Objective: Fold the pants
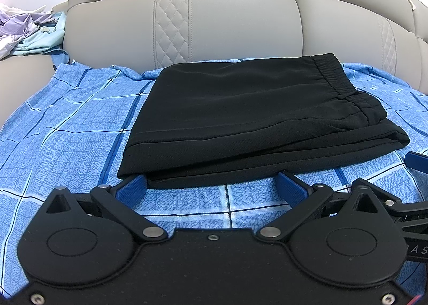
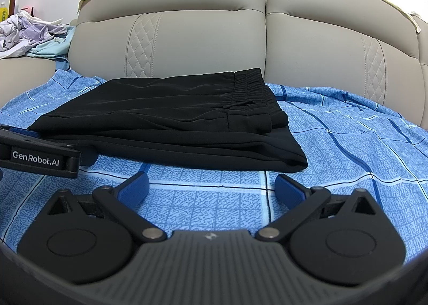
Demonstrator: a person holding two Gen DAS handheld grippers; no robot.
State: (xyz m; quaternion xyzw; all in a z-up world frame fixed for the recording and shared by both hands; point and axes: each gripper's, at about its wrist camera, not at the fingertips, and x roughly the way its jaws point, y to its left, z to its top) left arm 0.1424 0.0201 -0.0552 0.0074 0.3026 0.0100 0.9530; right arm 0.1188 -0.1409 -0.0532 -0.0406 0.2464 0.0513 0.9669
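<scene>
Far off to the left of the pants, a loose heap of pale lilac and mint clothes (image 1: 24, 29) sits on the beige sofa arm, out of play. Then the centrepiece: the black elastic-waist pants (image 1: 240, 115), folded into a compact stack on the blue checked cotton sheet (image 1: 67, 144), waistband toward the sofa's grey padded backrest (image 1: 227, 24). Layered edges face us, neat and squared.

The left gripper (image 1: 211, 184) sits right at the pants' near edge, blue pads spread wide, gripping nothing; the left pad looks tucked just against the bottom layer's corner, likely to square or slide it. I'd call the fold essentially done, with only tidying left.

Moving right of the pants' near corner, the right gripper (image 2: 211, 186) hovers low over bare sheet, fingers splayed apart and empty, just short of the fabric. Both tools sit low and level, suited to nudging rather than lifting.
</scene>
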